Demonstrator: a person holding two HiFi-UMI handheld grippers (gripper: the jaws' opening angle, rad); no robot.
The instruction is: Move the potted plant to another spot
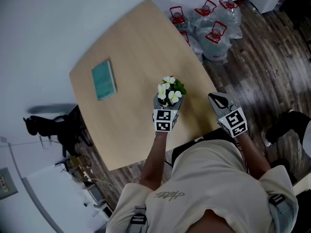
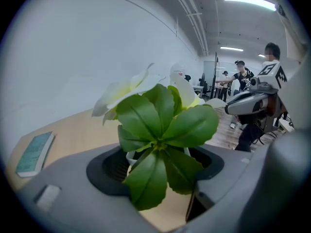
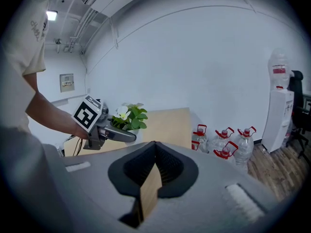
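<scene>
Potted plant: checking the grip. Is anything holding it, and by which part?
The left gripper holds the potted plant by the sides of its white pot.

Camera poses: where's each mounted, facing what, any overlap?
Head view: on the head, steeply down at the table; torso, forearms show.
Left gripper view: on left gripper, along its jaws round the potted plant; right gripper shows.
Right gripper view: on right gripper, toward the wall; left forearm, shirt show.
Shared: all see the potted plant.
</scene>
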